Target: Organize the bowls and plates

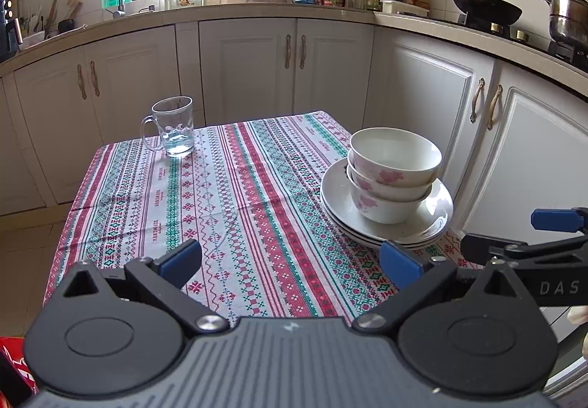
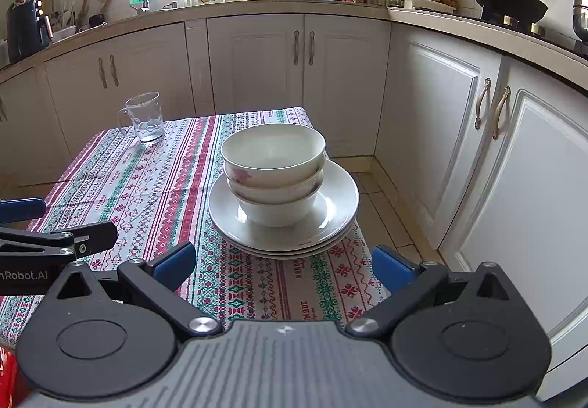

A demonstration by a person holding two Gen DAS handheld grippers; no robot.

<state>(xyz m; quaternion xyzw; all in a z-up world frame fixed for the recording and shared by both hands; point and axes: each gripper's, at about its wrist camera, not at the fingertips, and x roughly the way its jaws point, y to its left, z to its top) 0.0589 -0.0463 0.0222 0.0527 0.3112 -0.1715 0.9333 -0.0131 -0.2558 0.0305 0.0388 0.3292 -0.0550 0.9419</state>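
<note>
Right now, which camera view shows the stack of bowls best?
The right wrist view: the stack of bowls sits near the centre, straight ahead between the open fingers, on the plates. The left wrist view shows the same stack off to the right, revealing its pink flower pattern.

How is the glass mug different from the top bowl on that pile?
The glass mug is clear, taller than it is wide, and has a handle; the top bowl is opaque white with pink flowers, wide, and has no handle. The mug stands alone on the tablecloth; the bowl is nested in other bowls on stacked plates. Both are upright.
</note>
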